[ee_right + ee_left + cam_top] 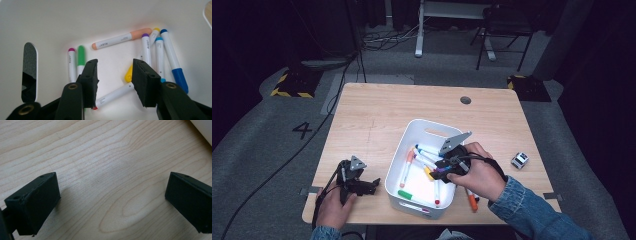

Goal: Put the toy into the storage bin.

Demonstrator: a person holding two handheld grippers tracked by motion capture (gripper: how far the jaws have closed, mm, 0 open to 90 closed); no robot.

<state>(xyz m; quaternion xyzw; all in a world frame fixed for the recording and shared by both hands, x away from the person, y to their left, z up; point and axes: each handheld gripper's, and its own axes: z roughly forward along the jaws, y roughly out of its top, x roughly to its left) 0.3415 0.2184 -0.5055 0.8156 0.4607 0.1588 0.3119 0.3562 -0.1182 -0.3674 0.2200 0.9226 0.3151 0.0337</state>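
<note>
Across the counter: the wooden counter (377,112) carried a white bin (428,129) near its front edge, with bare wood behind and to the left of it.
Bin: open-topped, holding a loose scatter of markers; an oval handle slot (29,71) showed in one wall.
Right gripper (115,82): held over the bin, fingers (90,77) spread apart and pinching nothing.
Marker under the fingers: a white marker with a red tip (113,96) lay on the bin floor below the gap, its long axis slanting across from one finger to the other, red end toward the left finger.
Other markers: an orange-capped one (120,38) lay crosswise beyond the fingers; blue (173,61), purple (146,48), yellow (129,73), green (80,60) and magenta (72,65) ones lay near.
Left gripper (110,202): low over bare wood left of the bin, fingers (35,202) wide apart, nothing between them.
Outside the bin: an orange marker (471,199) lay on the counter by the right hand.
</note>
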